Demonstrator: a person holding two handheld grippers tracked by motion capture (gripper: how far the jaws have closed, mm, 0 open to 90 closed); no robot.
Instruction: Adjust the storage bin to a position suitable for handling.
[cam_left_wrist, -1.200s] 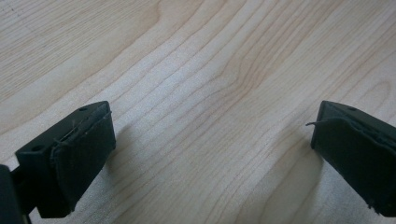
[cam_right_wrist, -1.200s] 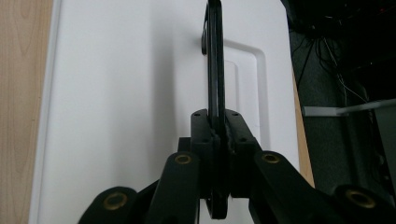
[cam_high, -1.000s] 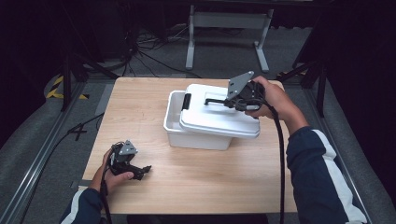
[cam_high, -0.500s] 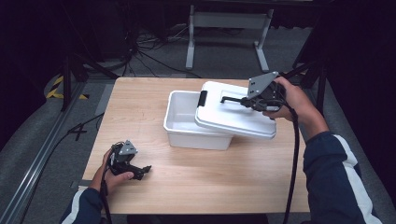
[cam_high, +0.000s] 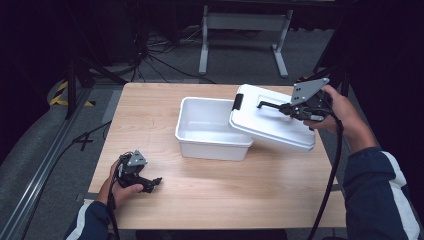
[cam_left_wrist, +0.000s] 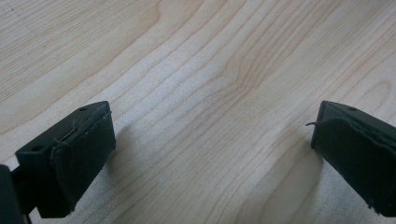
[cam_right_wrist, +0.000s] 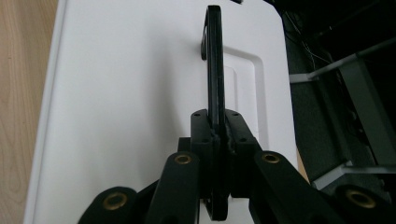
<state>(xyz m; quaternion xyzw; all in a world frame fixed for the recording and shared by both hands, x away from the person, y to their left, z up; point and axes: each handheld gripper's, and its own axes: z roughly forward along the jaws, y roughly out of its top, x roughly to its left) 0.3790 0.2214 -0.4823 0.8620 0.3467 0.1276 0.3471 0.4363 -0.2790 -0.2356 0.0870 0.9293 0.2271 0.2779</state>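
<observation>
On the wooden table (cam_high: 280, 195), the right gripper (cam_high: 280, 106) clamped the black handle (cam_right_wrist: 214, 60) of the white lid (cam_high: 272, 122), tilted over the open bin (cam_high: 212, 132); the left gripper (cam_high: 152, 182) rested wide apart, empty.

Your sleeves are dark navy, each with a broad white stripe running down the arm. Both grippers are black. The right gripper (cam_high: 270, 105) carries a grey three-cornered plate on top, dotted with small dark holes, and a thick black cable hangs from it past your sleeve. Its linkage arms are black bars pinned with brass-coloured bushings, and small screw holes mark the blocks behind the fingers (cam_right_wrist: 233, 135). The left gripper (cam_high: 156, 181) has a smaller grey plate and a thin black cable. Its fingers (cam_left_wrist: 81, 156) are blocky, faced with matt black pads slightly frayed at the edges.
</observation>
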